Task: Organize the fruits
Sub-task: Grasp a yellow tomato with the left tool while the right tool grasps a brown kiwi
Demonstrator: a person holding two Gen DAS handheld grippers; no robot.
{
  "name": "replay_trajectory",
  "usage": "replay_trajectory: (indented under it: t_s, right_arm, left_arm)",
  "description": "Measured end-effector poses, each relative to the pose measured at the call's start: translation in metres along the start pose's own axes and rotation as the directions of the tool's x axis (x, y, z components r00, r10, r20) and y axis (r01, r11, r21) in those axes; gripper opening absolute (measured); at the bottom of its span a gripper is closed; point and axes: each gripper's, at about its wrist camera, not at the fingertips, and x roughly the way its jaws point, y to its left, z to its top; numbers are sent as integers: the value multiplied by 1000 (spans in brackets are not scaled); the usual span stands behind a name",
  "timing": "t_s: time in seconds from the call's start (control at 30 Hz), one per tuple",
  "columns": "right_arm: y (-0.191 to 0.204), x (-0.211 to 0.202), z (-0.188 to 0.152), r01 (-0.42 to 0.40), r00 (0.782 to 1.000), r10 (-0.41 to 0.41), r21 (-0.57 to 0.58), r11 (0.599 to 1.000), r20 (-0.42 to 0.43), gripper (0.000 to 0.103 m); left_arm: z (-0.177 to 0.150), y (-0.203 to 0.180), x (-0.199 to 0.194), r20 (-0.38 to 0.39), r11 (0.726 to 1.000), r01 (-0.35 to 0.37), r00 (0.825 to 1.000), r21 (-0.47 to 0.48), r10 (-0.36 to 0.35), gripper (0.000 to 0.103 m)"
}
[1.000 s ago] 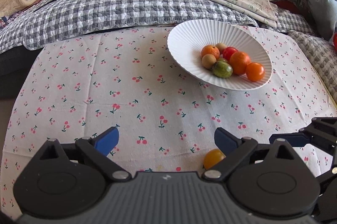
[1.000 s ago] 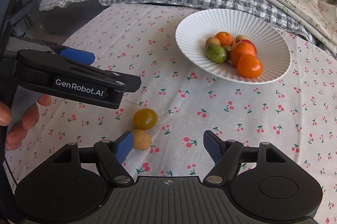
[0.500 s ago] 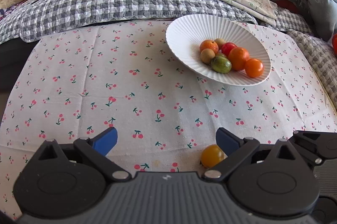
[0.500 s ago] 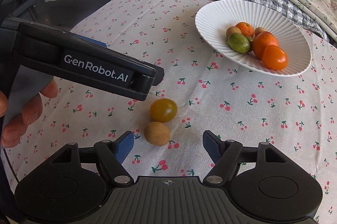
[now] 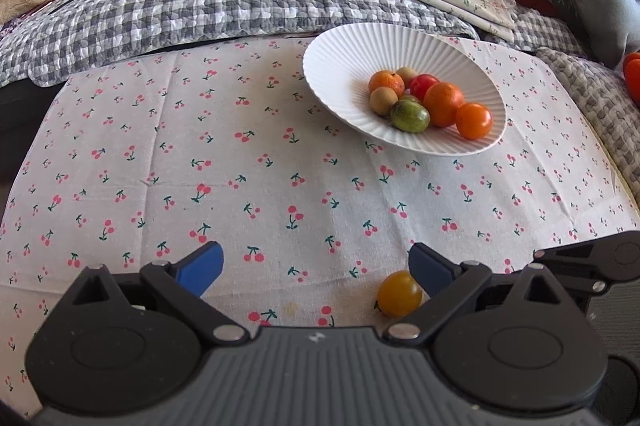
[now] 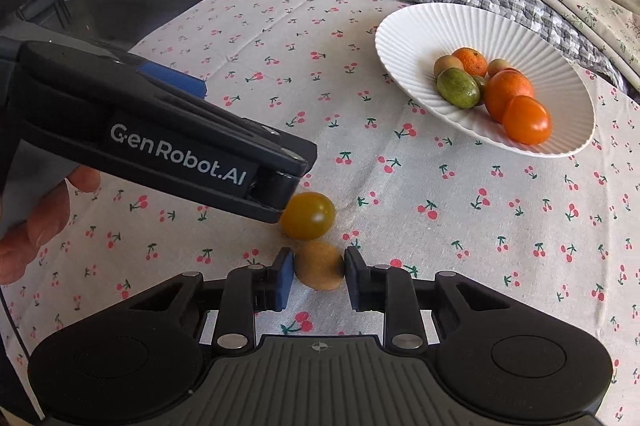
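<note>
Right gripper [image 6: 319, 276]: fingers closed against both sides of a small brown fruit [image 6: 319, 266] on the cherry-print cloth [image 6: 460, 218], at its near edge. Left gripper [image 5: 316, 262]: fingers spread wide, holding nothing, with a yellow tomato [image 5: 399, 293] just inside its right finger. Far right: white ribbed plate [image 5: 352, 65] carrying the other fruits.

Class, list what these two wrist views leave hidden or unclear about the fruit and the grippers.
- Brown fruit: absent from left wrist view, hidden behind the gripper body; right gripper pads flank it, contact unclear.
- Yellow tomato: partly covered by left gripper in right view.
- Plate: rearmost fruits hidden behind front ones.
</note>
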Motion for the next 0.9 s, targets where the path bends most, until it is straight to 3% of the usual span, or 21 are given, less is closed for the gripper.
replay_trajectory:
  t_s: [0.3,0.53,0.63,0.7,0.73,0.77,0.9]
  right_arm:
    - [-50,-16,1,130,991,-131,105,986,5,26]
    - [-67,-20,-3,164,986,-166,151,975,4,26]
    - [-65,-21,-2,164,986,-167,145,976,6,26]
    - [-64,-21,-1,165,986,-168,147,975,9,26]
    - [-65,-21,-1,165,986,-168,149,975,12,26]
    - [-65,-22,-1,163,986,-167,151,975,14,26]
    - [-66,-24,0,161,986,-166,154,975,25,26]
  left_arm:
    - [-8,-11,4,-12,999,16,1000,38,-15,96]
    - [-21,-31,9,-32,991,46,999,124,-43,87]
    - [-27,-39,15,-47,985,42,998,165,-35,68]
    - [-32,-44,21,-72,981,52,997,189,-39,38]
    - [-34,-46,20,-58,979,47,998,196,-36,37]
    - [-34,-49,19,-49,976,40,998,216,-30,24]
    - [-29,-53,15,-29,972,45,999,232,-39,24]
